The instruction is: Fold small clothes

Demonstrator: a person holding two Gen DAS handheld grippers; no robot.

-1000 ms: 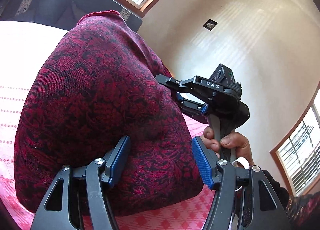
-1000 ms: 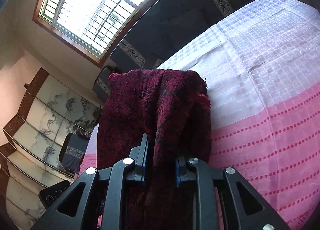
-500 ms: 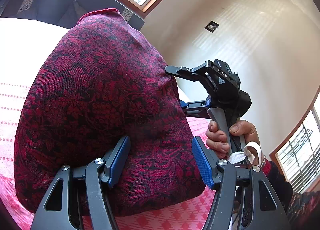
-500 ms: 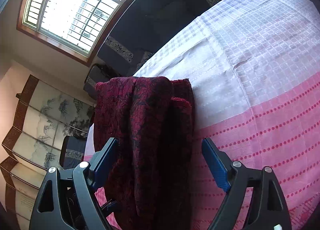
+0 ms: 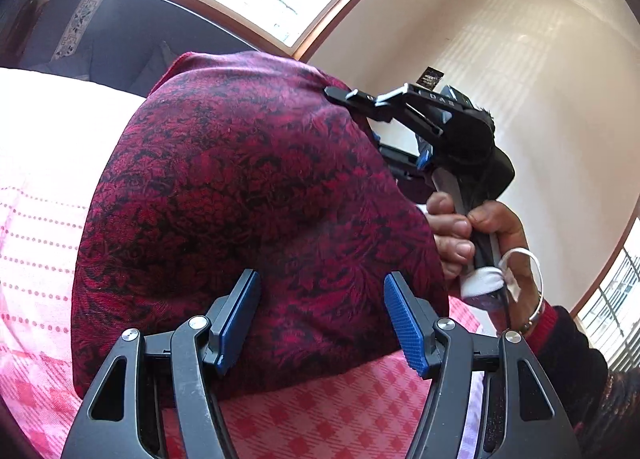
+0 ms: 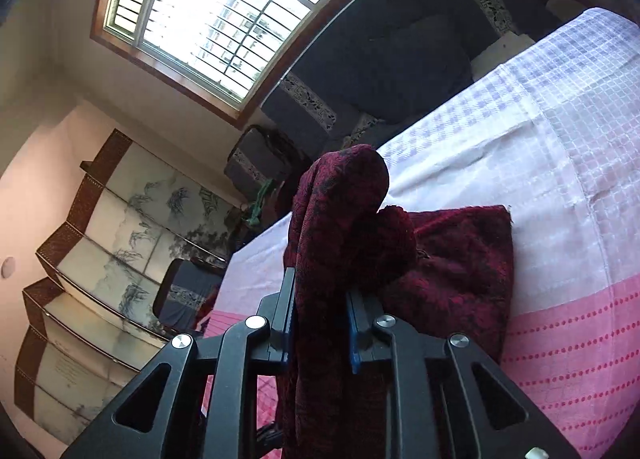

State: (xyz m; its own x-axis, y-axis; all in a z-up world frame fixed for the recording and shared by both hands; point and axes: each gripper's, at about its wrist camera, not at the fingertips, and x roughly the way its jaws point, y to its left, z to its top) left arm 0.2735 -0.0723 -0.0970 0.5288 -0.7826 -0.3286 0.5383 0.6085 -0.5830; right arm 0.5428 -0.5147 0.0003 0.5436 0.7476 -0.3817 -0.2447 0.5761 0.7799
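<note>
Right gripper [image 6: 320, 323]: jaws closing on a bunched fold of the dark red patterned garment [image 6: 448, 259], cloth squeezed between the blue pads. The gathered part stands up from the jaws in a rounded hump; the rest drapes down onto the bed [image 6: 560, 131] and lies flat to the right. Below the jaws the cloth hangs out of frame, lower end cut off.

Left gripper [image 5: 320, 319]: jaws parted, blue pads on either side of the garment's [image 5: 248, 199] lower part. The left pad looks pressed into the cloth; the right pad seems to stand just off it. Can't confirm a real grip from this angle, reads as released.

In the left wrist view the garment fills most of the frame and hides nearly all the bed behind it; only pink dotted and checked cover shows at the left and bottom edges. The right gripper's [image 5: 340, 93] tips reach in at the garment's upper right edge; its lower finger is mostly behind the cloth. The person's right hand [image 5: 480, 235] wraps its handle, fingers partly hidden by the garment's edge, dark sleeve cut off at the frame.

Window [image 6: 216, 15] blown out by glare. Folding screen [image 6: 100, 259] at left, panels dim.
</note>
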